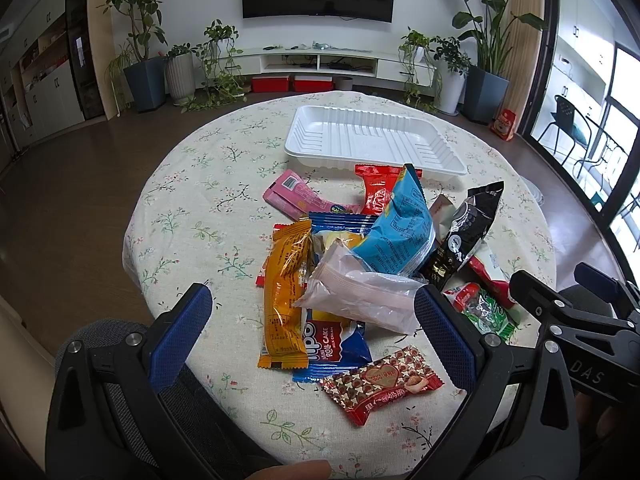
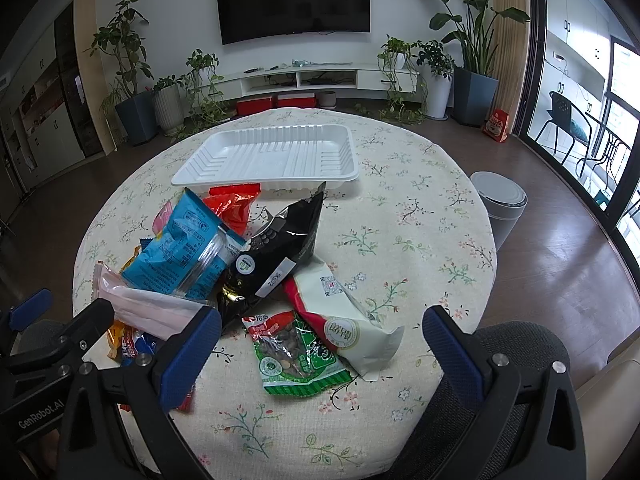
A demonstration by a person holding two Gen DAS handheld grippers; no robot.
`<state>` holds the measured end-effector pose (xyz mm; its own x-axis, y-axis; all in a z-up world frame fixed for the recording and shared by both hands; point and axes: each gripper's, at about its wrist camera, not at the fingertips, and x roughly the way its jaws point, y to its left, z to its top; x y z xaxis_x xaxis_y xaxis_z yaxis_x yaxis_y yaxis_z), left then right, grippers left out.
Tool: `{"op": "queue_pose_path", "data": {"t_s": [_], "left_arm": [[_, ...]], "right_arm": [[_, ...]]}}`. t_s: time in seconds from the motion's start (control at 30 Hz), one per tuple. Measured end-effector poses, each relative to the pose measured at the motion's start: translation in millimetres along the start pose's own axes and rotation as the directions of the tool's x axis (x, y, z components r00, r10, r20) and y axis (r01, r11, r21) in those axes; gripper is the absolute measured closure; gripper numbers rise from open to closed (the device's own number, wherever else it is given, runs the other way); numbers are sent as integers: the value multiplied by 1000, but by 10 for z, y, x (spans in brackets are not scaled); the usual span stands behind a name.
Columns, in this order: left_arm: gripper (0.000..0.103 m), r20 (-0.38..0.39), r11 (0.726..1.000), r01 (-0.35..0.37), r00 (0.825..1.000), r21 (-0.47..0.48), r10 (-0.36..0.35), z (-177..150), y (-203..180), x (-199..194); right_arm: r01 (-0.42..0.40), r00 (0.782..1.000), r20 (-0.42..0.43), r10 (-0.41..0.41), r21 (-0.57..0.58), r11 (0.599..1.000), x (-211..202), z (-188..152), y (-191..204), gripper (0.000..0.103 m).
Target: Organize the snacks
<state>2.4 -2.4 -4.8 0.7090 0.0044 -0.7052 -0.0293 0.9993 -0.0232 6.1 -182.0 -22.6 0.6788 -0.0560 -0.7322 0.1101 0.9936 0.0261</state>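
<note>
A heap of snack packets lies on the round floral table: an orange bar, a pale pink pouch, a blue bag, a black bag, a green nut packet and a red heart-print packet. Behind them sits an empty white tray. My left gripper hangs open over the near side of the heap, nothing between its fingers. My right gripper is open above the green packet, also holding nothing.
The table edge curves close on both sides. A grey bin stands on the floor to the right of the table. A chair back sits under the right gripper. Potted plants and a TV cabinet line the far wall.
</note>
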Motion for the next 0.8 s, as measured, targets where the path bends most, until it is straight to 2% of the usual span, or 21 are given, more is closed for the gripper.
{"op": "queue_pose_path", "data": {"t_s": [0.8], "left_arm": [[0, -2, 1000, 2, 1000, -1, -2, -7, 4, 0]], "right_arm": [[0, 1000, -2, 0, -1, 1000, 6, -1, 8, 0]]}}
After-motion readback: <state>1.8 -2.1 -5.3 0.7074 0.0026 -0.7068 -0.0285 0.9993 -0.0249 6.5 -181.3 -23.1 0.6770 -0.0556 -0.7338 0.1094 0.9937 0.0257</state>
